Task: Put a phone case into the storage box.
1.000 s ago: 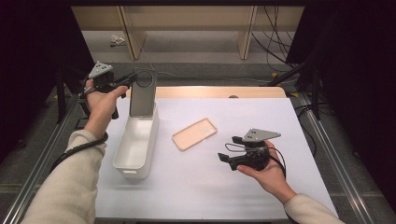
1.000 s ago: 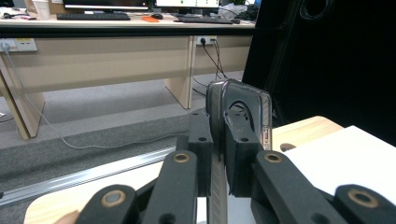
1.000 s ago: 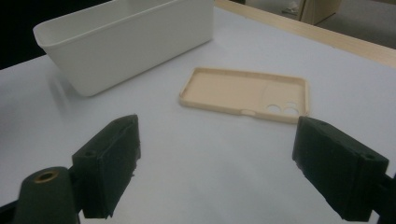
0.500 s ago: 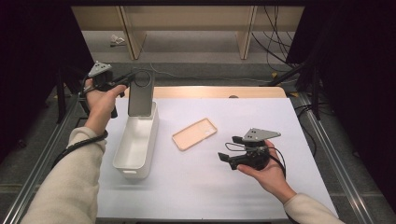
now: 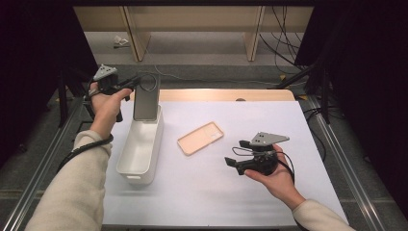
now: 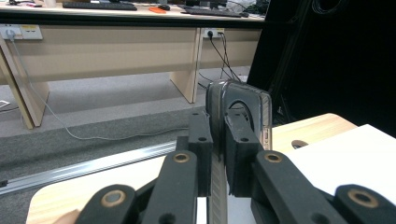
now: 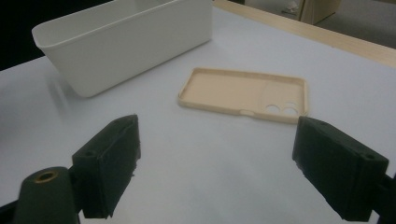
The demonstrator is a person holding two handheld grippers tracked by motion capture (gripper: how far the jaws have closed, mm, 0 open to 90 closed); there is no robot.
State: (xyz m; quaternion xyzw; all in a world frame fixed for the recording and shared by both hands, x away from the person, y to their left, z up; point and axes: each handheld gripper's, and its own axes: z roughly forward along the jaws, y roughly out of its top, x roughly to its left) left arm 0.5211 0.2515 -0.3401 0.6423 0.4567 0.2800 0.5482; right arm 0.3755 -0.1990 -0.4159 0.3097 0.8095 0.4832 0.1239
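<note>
On the far left, my left tool (image 5: pixel 138 83) is clamped on the edge of a dark clear phone case (image 5: pixel 146 97), holding it upright over the far end of the white bin (image 5: pixel 139 151); in the left gripper view both jaws press flat against the case (image 6: pixel 243 116). I cannot tell whether its lower edge touches the bin. Right of the bin, a beige phone case (image 5: pixel 200 137) lies open side up on the white surface (image 5: pixel 202 192). Farther right, my right tool (image 5: pixel 233 154) rests low near the surface, jaws wide apart, pointing toward the beige case (image 7: pixel 245 93) and the bin (image 7: pixel 126 39).
</note>
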